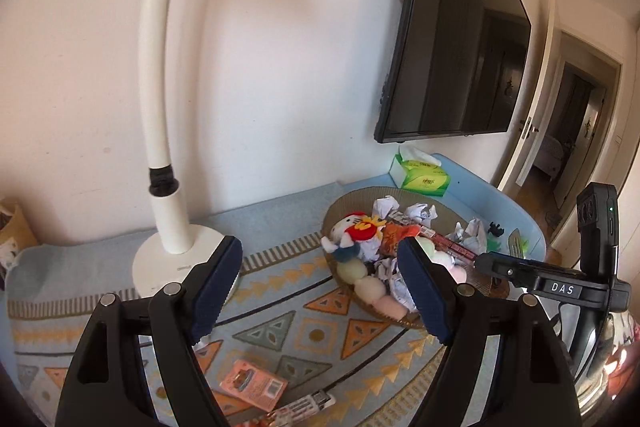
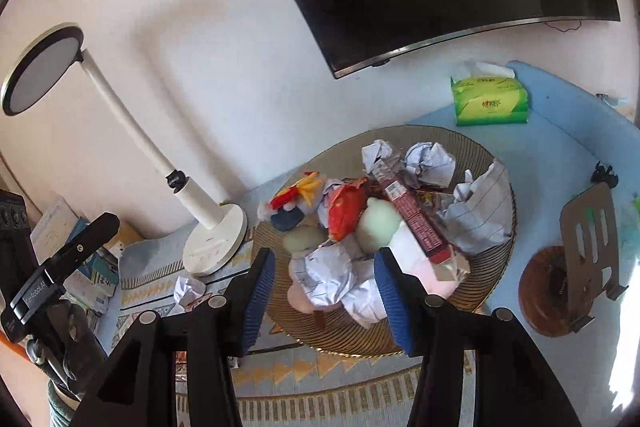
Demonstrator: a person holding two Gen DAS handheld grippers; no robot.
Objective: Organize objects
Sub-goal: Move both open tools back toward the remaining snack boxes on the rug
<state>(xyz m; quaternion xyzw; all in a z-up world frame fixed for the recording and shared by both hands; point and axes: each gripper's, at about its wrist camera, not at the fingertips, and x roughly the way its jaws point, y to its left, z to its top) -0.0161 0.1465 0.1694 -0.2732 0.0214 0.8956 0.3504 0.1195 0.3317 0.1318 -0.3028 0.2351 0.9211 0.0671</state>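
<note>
Blue-padded right claw (image 2: pixel 324 291) spread wide, empty — poised over woven tray (image 2: pixel 496 267); left claw (image 1: pixel 320 287) likewise released, hovering beside.

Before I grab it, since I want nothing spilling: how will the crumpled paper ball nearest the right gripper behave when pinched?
The crumpled paper ball looks light and should crush rather than resist, being creased lined sheet. It probably won't roll far, given its irregular folds. It leans on other paper in the woven tray, so neighbours may shift as the open right gripper lifts it.
</note>
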